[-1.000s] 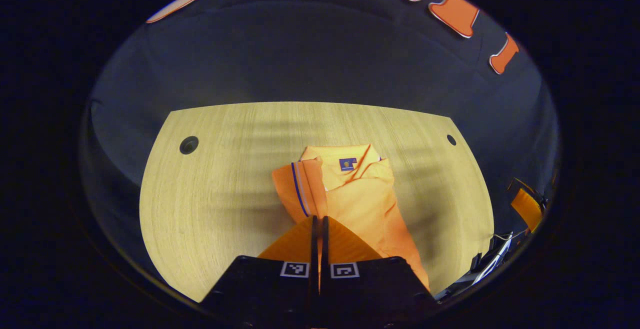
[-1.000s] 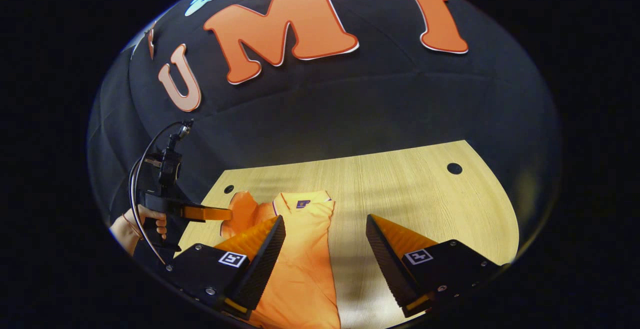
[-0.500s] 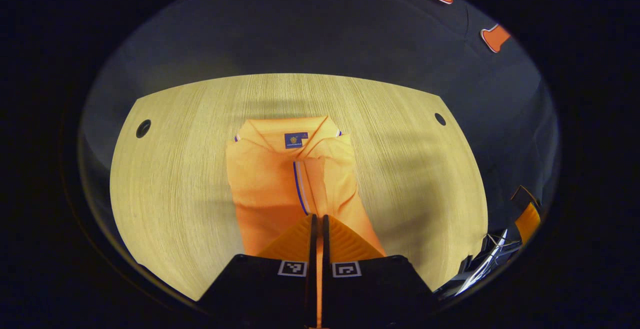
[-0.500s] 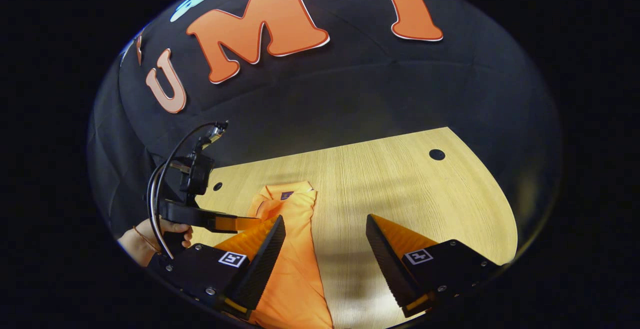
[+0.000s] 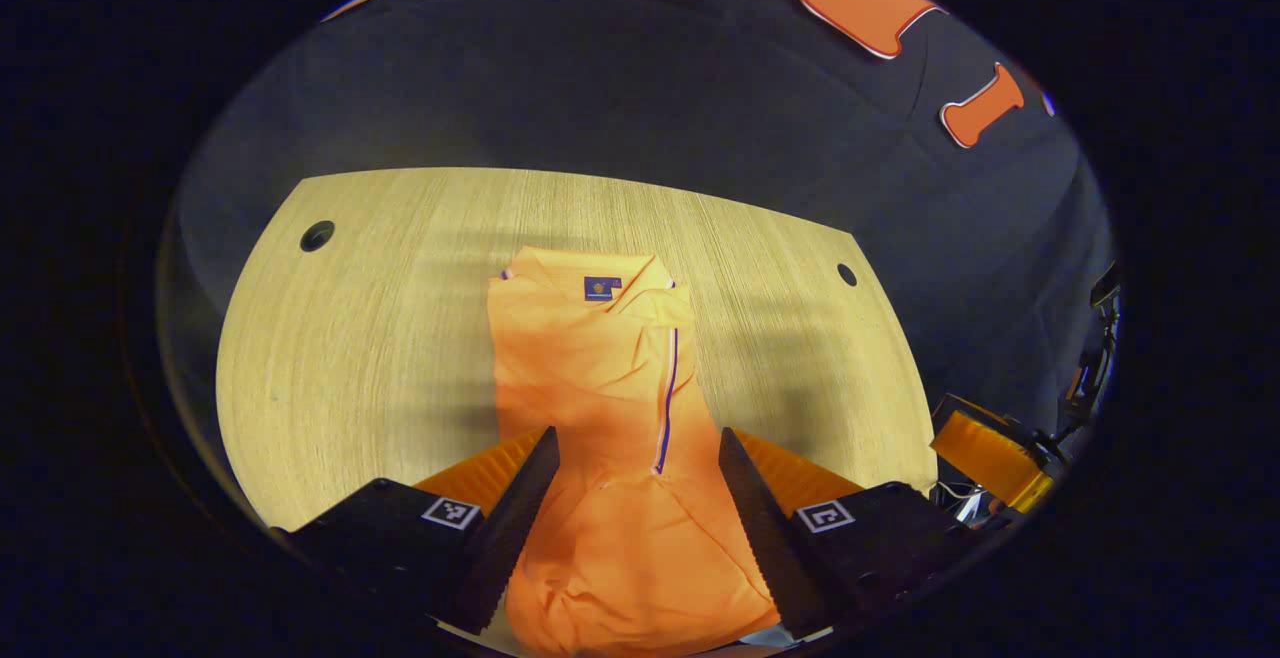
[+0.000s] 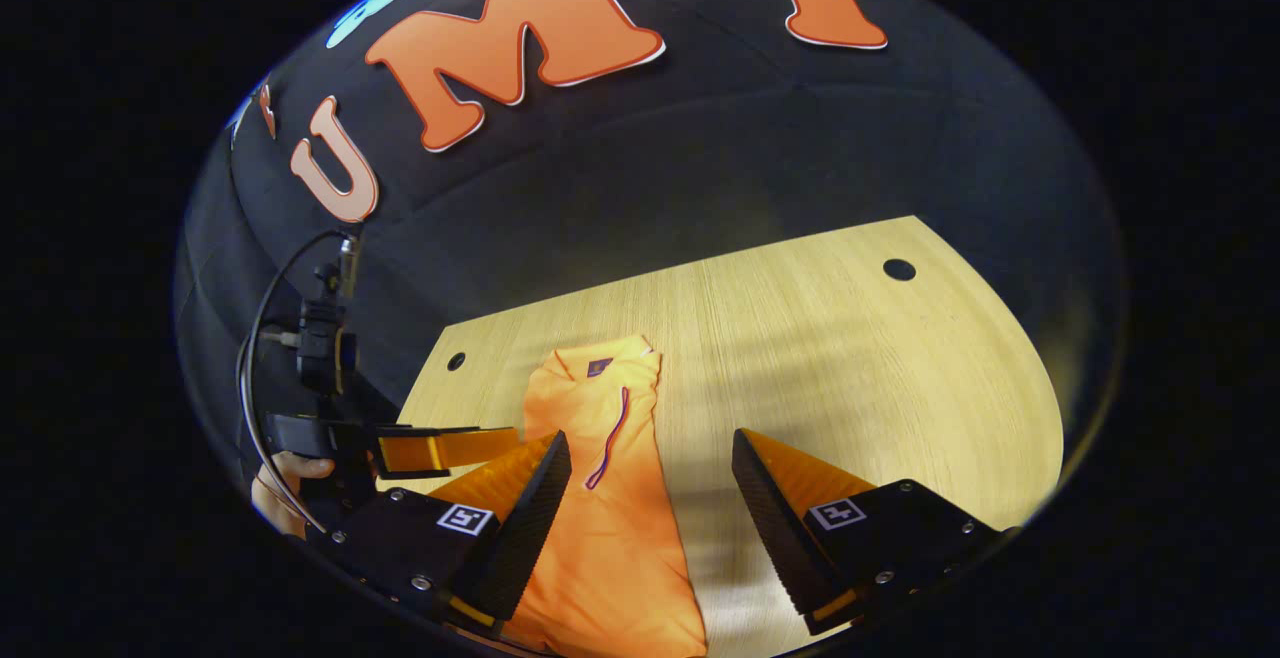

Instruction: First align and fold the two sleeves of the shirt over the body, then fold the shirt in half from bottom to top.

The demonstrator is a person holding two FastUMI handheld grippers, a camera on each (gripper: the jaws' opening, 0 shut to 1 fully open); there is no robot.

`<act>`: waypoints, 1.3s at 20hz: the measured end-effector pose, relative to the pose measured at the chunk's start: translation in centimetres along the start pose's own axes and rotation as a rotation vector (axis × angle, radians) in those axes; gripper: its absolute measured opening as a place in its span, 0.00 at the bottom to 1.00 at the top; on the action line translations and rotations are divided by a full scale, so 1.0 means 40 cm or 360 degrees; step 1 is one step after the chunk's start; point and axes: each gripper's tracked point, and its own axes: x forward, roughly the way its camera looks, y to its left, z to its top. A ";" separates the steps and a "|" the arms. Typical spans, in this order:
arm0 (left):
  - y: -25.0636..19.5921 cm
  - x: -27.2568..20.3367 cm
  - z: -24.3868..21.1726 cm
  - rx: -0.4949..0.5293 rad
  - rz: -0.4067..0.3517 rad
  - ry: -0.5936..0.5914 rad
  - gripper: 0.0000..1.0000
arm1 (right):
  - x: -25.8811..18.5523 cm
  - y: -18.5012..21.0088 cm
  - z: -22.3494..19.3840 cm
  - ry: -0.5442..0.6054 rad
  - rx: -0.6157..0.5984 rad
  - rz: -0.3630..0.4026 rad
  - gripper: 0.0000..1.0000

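An orange polo shirt [image 5: 610, 408] lies lengthwise on the wooden table [image 5: 350, 338], collar at the far end, both sleeves folded over the body into a narrow strip. A blue-trimmed sleeve edge [image 5: 667, 393] runs down its middle. My left gripper [image 5: 635, 448] hovers open over the shirt's lower part, nothing between its fingers. In the right gripper view the shirt [image 6: 610, 518] lies left of centre, and my right gripper [image 6: 650, 453] stands open above its right edge. The left gripper [image 6: 450, 446] shows there at the left, held by a hand [image 6: 275, 493].
The table [image 6: 850, 358] has a round cable hole near each far corner [image 5: 317, 235] [image 5: 847, 274]. Bare wood lies on both sides of the shirt. The other gripper [image 5: 985, 443] shows at the right edge of the left gripper view. The black booth wall stands behind the table.
My left gripper carried the sleeve across the body, then opened and let it go; the sleeve now lies flat. The right gripper stayed open and shifted slightly.
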 end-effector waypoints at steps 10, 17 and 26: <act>0.092 -0.166 -0.451 -0.0053 0.0200 0.0228 0.99 | -0.117 0.049 -0.434 0.0597 -0.0236 -0.0091 0.99; 0.152 -0.173 -0.704 -0.0041 0.0420 0.0570 0.99 | -0.123 0.009 -0.658 0.0996 -0.0367 -0.0308 1.00; 0.141 -0.183 -0.795 -0.0008 0.0541 0.0703 0.98 | -0.102 -0.027 -0.782 0.1155 -0.0408 -0.0418 1.00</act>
